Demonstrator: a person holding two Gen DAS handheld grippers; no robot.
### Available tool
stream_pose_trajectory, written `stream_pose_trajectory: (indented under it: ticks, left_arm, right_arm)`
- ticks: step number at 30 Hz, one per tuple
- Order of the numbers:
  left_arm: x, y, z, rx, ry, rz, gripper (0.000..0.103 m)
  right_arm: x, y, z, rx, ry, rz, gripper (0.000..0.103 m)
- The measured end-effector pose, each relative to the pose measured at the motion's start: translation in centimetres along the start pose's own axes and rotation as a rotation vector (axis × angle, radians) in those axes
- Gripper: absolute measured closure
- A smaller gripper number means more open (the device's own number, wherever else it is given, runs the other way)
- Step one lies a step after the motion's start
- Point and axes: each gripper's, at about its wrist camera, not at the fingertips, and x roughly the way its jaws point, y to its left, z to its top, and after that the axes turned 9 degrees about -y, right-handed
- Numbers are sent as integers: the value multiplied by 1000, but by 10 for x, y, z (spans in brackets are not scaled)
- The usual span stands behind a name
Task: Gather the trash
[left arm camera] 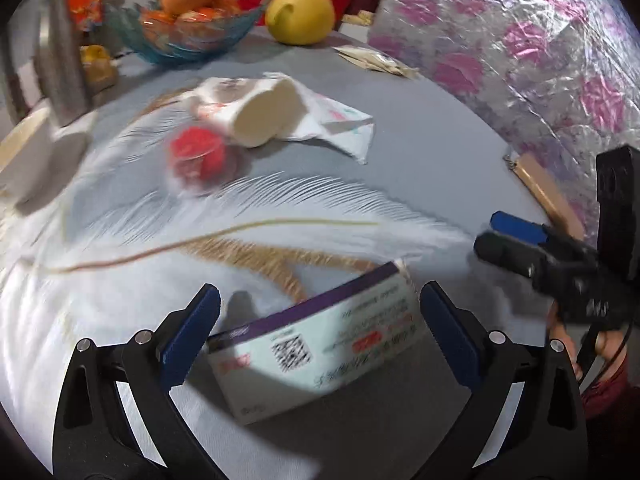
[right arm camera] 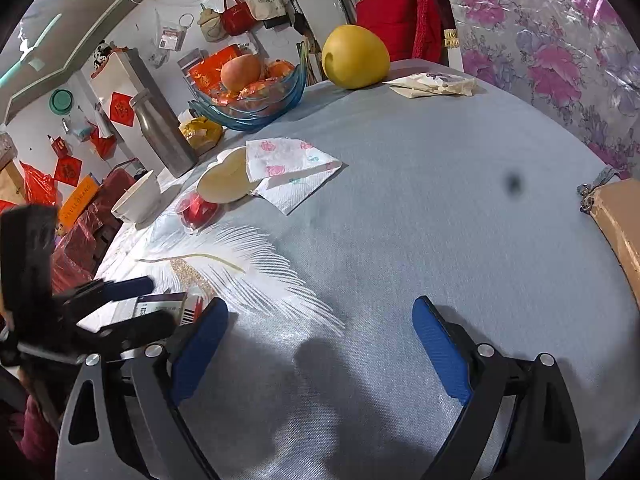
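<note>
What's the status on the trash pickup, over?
Left gripper open around the small box, not clamped. Right gripper open, empty. Paper cup, napkin, red wrapper remain on the table. Nothing blocking.

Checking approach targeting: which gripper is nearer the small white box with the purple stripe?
Left. The left gripper straddles the box, open fingers on either side. The right gripper is open over bare tablecloth, off to the box's side.

We see two fisheye views, edges curved into dark corners. The left wrist view is smeared by motion blur — the box [left arm camera: 316, 344] is streaky. The right wrist view is sharp, brightly lit, with soft shadows on the tablecloth [right arm camera: 400, 220] — glare on foil wrap [right arm camera: 560, 40].
</note>
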Motion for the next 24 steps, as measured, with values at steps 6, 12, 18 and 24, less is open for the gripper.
stream_pose_trajectory:
  ticks: [6, 12, 18, 24]
  left_arm:
    - [-25, -9, -9, 108, -47, 19, 7]
    - [-9, -33, -7, 279, -34, 12, 7]
    - [15, -32, -13, 275, 57, 21, 7]
    - [11, 6, -5, -49, 50, 182, 7]
  right_arm:
    - [0, -1, 0, 2, 0, 2, 11]
    - [0, -1, 0, 0, 0, 0, 11]
    - [-1, -1, 0, 2, 0, 2, 11]
    - [-1, -1, 0, 8, -2, 7, 11]
